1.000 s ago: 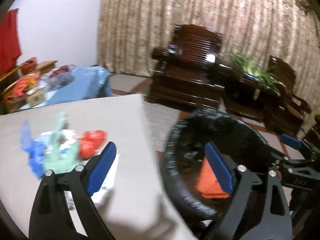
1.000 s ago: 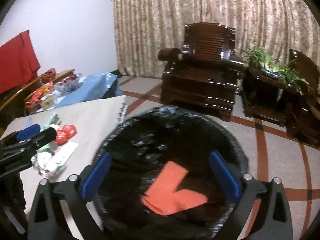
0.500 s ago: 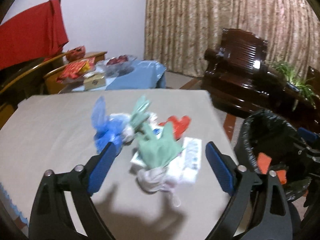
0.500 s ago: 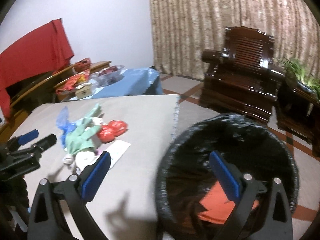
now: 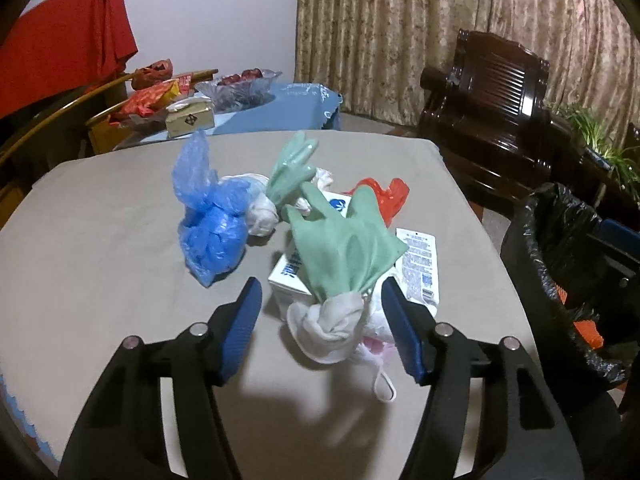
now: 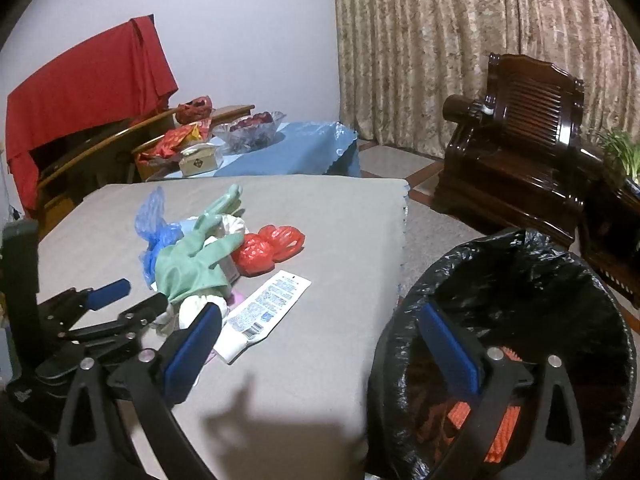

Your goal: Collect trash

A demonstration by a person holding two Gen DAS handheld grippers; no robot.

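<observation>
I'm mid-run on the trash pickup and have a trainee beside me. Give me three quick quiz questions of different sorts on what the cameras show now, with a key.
1. True or false: the left tongs already press on the green glove.
2. Which lies farthest from the bin? A) red bag B) blue bag C) printed pouch
3. Fill in: the right tongs straddle the edge of the ___.

Key
1. False: they are closing around its white cuff, pads not yet touching.
2. B
3. table, one finger over the table, the other over the bin.
</observation>
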